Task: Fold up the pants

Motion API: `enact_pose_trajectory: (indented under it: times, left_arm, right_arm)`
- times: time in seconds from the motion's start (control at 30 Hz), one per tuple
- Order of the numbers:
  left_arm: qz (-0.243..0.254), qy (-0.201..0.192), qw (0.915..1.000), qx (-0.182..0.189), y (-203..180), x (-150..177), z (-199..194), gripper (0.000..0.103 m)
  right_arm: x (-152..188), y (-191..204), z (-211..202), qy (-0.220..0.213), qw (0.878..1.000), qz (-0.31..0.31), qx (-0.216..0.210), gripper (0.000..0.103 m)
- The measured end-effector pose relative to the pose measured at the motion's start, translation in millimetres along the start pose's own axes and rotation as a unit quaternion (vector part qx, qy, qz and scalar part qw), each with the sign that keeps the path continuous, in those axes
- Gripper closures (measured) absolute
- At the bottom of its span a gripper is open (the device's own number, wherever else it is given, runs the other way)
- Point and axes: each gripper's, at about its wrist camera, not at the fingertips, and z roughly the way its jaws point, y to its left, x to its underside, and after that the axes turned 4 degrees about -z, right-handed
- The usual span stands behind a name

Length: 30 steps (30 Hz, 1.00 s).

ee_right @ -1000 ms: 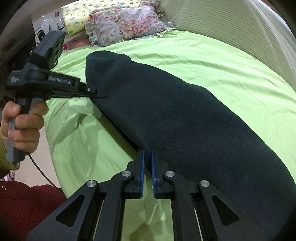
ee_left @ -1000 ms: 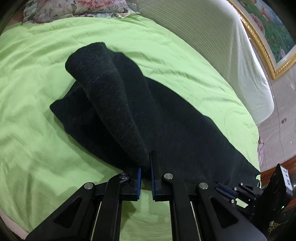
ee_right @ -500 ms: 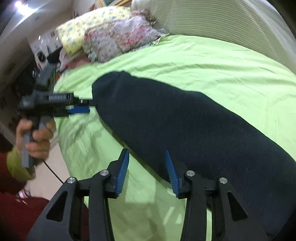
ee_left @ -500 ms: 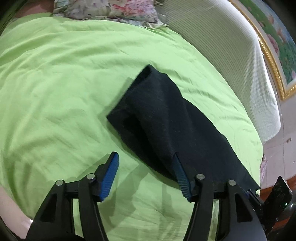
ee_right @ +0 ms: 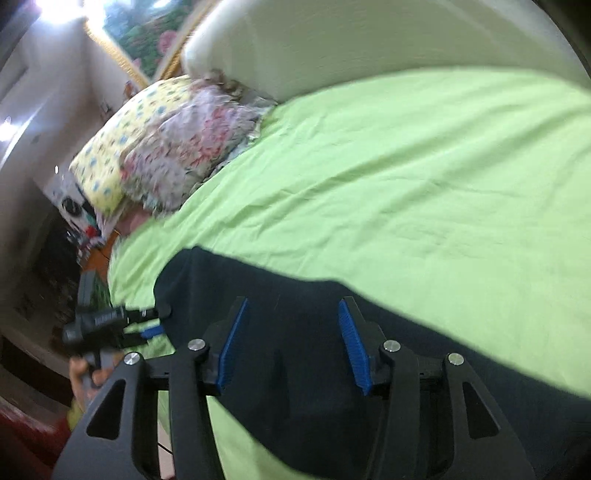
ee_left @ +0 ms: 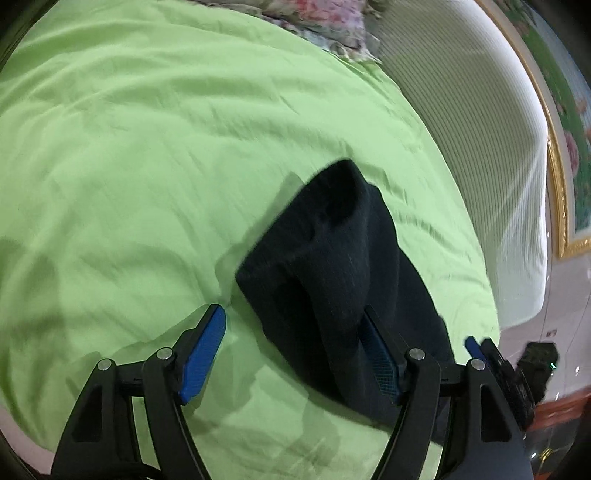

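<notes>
left wrist view shows our left claw (ee_left: pixel 291 341) spread wide with nothing between its blue pads (ee_left: pixel 203 347). the right pad is partly tucked behind the near edge of the dark pants (ee_left: pixel 340 266), the left pad hangs over the green bedsheet (ee_left: pixel 147 147). the pants lie folded in a long strip on the bed, running from the lower right toward the middle, with a raised ridge along the top layer. a floral pillow (ee_left: pixel 314 14) sits at the far edge, beside the pale striped headboard (ee_left: pixel 480 129).

right wrist view shows our right claw (ee_right: pixel 291 343) also released, both pads over the pants (ee_right: pixel 295 369), gripping nothing. our left claw (ee_right: pixel 147 325) appears at the far end of the strip, just beside its edge. a yellow pillow (ee_right: pixel 122 147) and a floral one lie beyond. both views are somewhat blurred.
</notes>
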Motion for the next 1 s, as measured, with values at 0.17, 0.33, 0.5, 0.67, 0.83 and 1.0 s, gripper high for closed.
enact_pose_trajectory:
  times: [0.17,0.33,0.5,0.67,0.83,1.0]
  left_arm:
    - [0.006,-0.008,0.9999,-0.006,-2,-5,7,0.030]
    - [0.042,-0.036,0.9979,-0.033,-13,-2,13,0.049]
    - [0.091,-0.068,0.9924,-0.047,-25,4,19,0.071]
    - [0.124,-0.096,0.9876,0.012,-32,9,-18,0.082]
    - [0.157,-0.134,0.9772,0.051,-34,15,-52,0.082]
    - [0.168,-0.116,0.9788,-0.008,-25,15,-24,0.081]
  right_arm:
    - [-22,-13,55,0.085,0.996,-0.027,0.029,0.051]
    - [-7,7,79,0.129,0.982,-0.120,0.063,0.059]
    - [5,38,64,0.131,0.969,-0.195,0.083,0.089]
    - [0,63,25,0.066,0.959,-0.245,0.124,0.092]
    - [-14,61,23,0.026,0.959,-0.236,0.156,0.094]
    - [-6,47,56,0.046,0.962,-0.210,0.168,0.093]
